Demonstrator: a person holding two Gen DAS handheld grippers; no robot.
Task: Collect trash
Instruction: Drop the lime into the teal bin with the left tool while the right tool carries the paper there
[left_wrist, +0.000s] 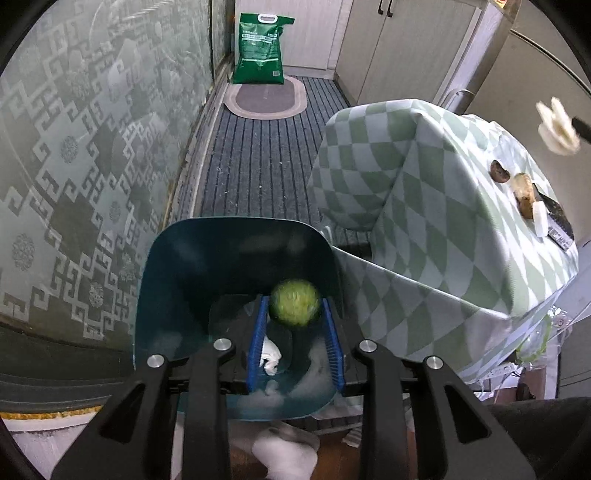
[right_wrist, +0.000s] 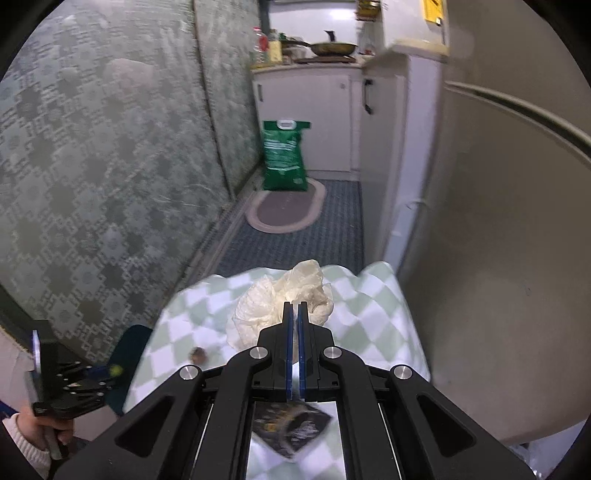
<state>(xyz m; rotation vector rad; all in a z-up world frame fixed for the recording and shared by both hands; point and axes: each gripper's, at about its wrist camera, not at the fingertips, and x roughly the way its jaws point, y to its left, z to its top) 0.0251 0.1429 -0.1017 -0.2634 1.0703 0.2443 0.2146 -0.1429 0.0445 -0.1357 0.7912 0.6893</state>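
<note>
The left gripper (left_wrist: 295, 325) hangs over the dark teal plastic bin (left_wrist: 236, 266) on the floor, left of the table under a green-and-white checked cloth (left_wrist: 417, 206), with a round yellow-green fruit (left_wrist: 294, 302) between its blue pads; blur hides whether they press it. The drop-in step seems in hand. The right gripper (right_wrist: 295, 314), clenched on a crumpled whitish plastic wrapper (right_wrist: 284, 299), must next carry it left to the bin.

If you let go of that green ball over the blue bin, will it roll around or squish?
The green ball looks round and smooth, so it would probably roll to the low side of the blue bin. It keeps its shape between the left gripper fingers, so it seems fairly firm. The crumpled tissue below might stop it.
</note>
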